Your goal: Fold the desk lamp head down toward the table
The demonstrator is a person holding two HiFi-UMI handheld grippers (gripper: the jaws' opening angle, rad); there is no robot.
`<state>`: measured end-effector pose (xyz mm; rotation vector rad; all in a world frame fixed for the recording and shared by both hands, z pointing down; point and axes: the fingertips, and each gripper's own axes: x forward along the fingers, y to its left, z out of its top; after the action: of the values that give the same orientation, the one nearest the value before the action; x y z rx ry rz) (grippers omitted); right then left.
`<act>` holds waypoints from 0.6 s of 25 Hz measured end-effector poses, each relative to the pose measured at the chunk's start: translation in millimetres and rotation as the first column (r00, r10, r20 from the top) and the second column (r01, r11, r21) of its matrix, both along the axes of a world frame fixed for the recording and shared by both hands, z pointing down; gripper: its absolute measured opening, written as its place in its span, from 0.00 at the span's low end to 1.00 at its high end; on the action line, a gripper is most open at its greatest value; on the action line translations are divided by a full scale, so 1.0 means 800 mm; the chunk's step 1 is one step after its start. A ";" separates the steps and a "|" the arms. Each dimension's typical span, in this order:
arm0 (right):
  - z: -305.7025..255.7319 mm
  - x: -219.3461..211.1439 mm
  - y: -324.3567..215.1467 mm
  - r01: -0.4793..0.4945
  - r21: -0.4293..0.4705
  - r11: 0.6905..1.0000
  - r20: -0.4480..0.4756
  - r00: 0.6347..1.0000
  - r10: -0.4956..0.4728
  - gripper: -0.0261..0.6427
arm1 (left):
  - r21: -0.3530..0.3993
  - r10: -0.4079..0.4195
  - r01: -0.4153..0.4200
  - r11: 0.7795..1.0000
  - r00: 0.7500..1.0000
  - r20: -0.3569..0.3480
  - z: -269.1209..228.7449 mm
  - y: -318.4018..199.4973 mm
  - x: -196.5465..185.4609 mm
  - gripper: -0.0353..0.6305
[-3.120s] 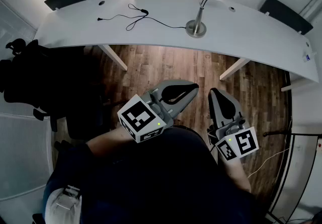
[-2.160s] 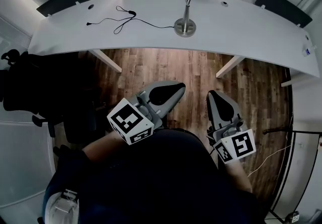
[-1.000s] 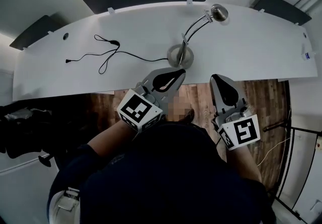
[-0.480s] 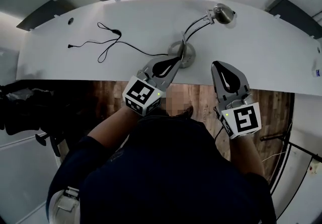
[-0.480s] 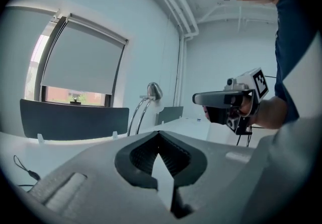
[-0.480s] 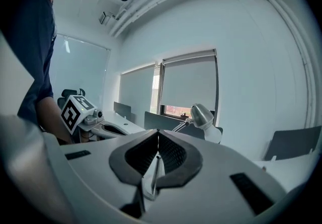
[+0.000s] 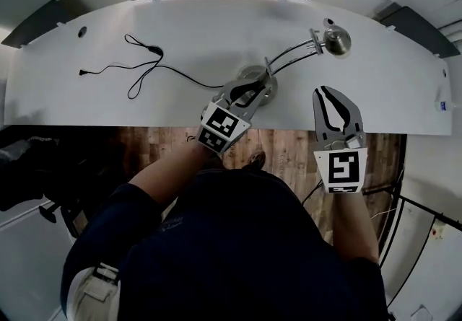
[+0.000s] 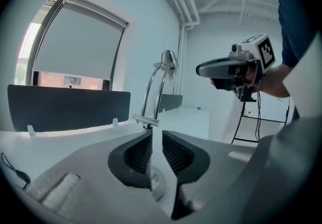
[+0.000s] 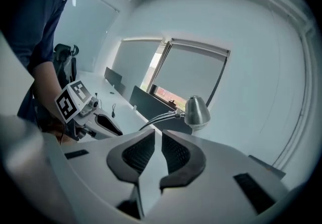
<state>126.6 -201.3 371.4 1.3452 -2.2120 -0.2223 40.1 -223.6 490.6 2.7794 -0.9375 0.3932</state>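
Both pairs, just opening, hold nothing: my left fingers [image 8: 137, 151] over the lamp base [image 7: 253, 71], right fingers [image 9: 176, 155] short of the raised lamp head [image 7: 337, 40] (far right on the bench [image 7: 180, 31]). Next I'd steady base, lower head.

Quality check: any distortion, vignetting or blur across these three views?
Head view: strong fisheye, the desk bows into an arc; evenly lit, sharp. Left gripper view: black circular vignette, bright window strip below the blind. Right gripper view: same vignette, lamp head crisp.
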 end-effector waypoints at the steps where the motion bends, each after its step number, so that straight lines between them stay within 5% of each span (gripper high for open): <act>1: 0.003 0.001 -0.004 -0.013 -0.001 1.000 -0.030 0.999 0.013 0.13 | -0.003 0.004 -0.004 1.000 1.000 0.006 0.006 -0.005 0.000 0.14; 7: 0.007 0.006 -0.030 -0.046 0.062 0.997 -0.290 0.955 0.062 0.20 | 0.013 0.039 -0.039 0.999 0.998 0.039 0.024 -0.025 0.008 0.25; 11: -0.006 0.007 -0.048 -0.007 0.161 0.987 -0.524 0.847 0.091 0.22 | 0.027 0.045 -0.047 0.999 0.997 0.069 0.036 -0.035 0.014 0.30; 15: -0.012 -0.002 -0.064 0.047 0.210 0.976 -0.643 0.759 0.102 0.22 | 0.026 0.049 -0.051 0.998 0.997 0.065 0.041 -0.042 0.022 0.30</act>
<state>125.1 -252.3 361.5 1.1628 -1.5967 -0.8137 57.8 -257.5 523.8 2.8358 -0.8947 0.4844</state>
